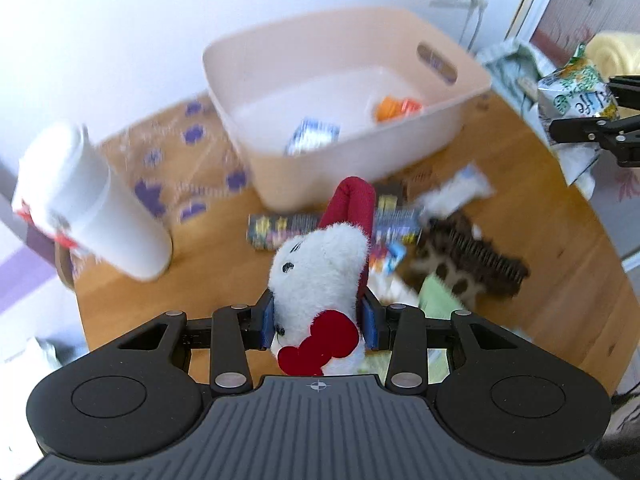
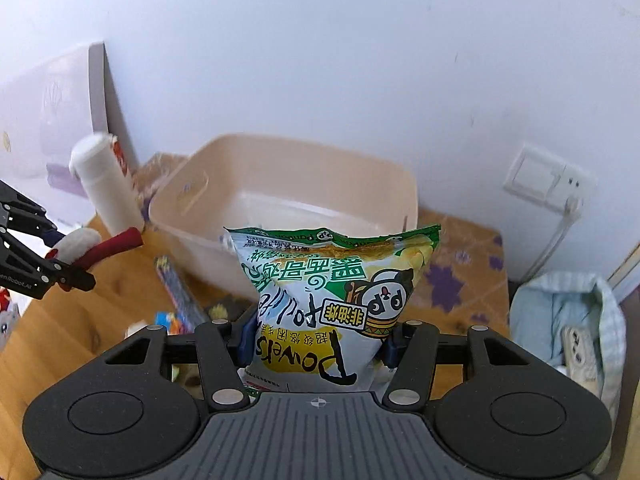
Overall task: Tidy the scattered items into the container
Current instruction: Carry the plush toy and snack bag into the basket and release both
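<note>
1. The left gripper (image 1: 319,326) is clamping a white plush toy (image 1: 320,276) between its blue pads – red ears pointing ahead.
2. The right gripper (image 2: 316,338) is squeezing a green-and-white chip bag (image 2: 332,300), held upright.
3. Below, snack packets (image 1: 332,226) and a dark hairbrush (image 1: 476,260) are lying scattered on the wooden table (image 1: 560,240).
4. Farther back, the beige tub (image 1: 344,92) is sitting against the wall – a few items inside.

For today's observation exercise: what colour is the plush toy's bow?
Red, on the white plush toy; the bow shows best in the left wrist view.
</note>
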A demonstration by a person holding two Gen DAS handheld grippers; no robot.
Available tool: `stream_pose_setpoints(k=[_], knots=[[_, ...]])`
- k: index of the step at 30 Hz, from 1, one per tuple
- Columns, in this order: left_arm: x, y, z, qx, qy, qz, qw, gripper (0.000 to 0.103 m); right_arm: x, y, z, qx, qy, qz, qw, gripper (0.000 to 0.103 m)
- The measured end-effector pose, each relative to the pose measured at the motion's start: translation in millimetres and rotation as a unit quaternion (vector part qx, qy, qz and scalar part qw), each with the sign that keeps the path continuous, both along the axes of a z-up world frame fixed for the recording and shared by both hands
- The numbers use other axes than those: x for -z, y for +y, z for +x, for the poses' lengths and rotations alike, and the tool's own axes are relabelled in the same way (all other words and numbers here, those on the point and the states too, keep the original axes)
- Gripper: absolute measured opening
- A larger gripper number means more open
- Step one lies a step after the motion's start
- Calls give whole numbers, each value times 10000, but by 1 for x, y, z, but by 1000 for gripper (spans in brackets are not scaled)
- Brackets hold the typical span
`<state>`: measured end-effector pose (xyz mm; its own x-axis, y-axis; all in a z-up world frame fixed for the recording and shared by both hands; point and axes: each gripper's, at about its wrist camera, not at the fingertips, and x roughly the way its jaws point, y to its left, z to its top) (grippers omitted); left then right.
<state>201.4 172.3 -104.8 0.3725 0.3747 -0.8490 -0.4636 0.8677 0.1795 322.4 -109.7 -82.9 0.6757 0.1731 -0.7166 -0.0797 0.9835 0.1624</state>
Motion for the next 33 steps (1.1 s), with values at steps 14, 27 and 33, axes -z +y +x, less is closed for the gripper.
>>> stream_pose_setpoints(k=[14, 27, 33], knots=[[-63, 13, 62, 176, -412, 754, 9961, 41, -25, -27, 60, 369, -163, -36, 9992, 53], [-50, 51, 131, 285, -346, 974, 9942, 41, 7, -35, 139, 657, 445, 365, 9962, 53], [-24, 67, 153, 145, -187, 783, 9966, 42, 36, -21, 165, 478, 765, 123, 9958, 53]])
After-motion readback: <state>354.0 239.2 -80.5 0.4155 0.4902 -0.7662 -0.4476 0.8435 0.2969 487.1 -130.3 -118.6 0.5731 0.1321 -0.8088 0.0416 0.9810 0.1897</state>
